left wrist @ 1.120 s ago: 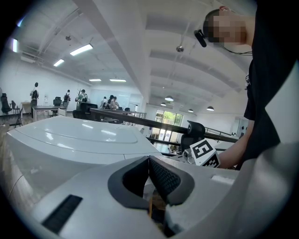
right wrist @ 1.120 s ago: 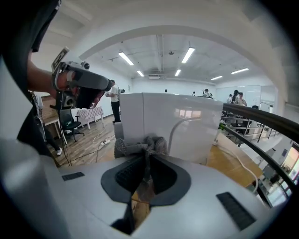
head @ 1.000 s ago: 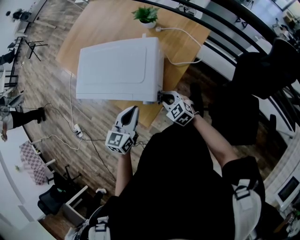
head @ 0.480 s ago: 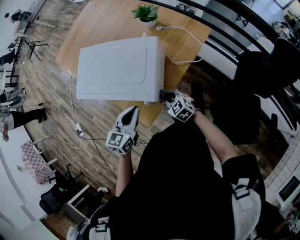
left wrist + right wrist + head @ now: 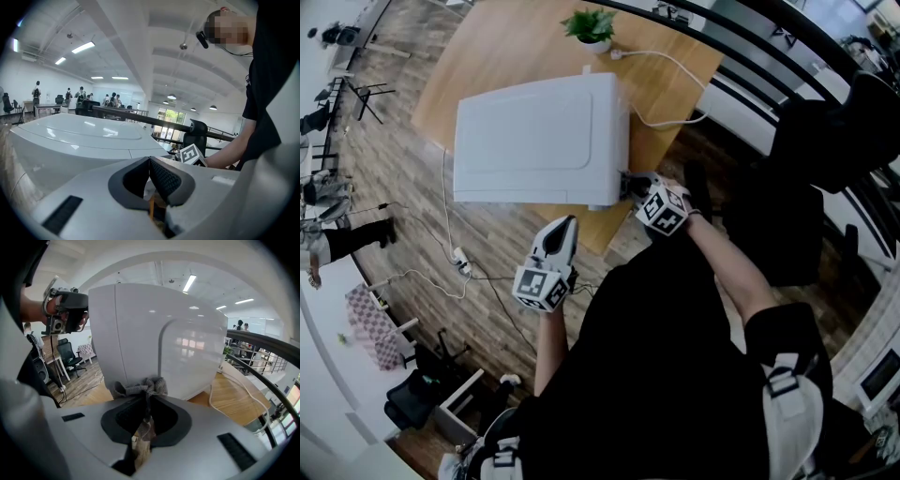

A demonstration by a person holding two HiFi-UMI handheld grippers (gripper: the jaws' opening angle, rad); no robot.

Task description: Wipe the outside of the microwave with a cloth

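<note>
Right gripper point(image 5: 627, 184) is clamping a bunched grey cloth point(image 5: 140, 389) and holding it at the near right corner of the white microwave point(image 5: 534, 136) on the wooden table point(image 5: 487, 47), while the left gripper point(image 5: 567, 225), jaws together on nothing, is hovering just off its front.

Head view steeply down from above, gripper views low and close, the microwave point(image 5: 539, 141) common to all three.

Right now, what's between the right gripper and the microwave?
A grey cloth, pinched by the right gripper, bunched before the white microwave; the right gripper view shows it.
</note>
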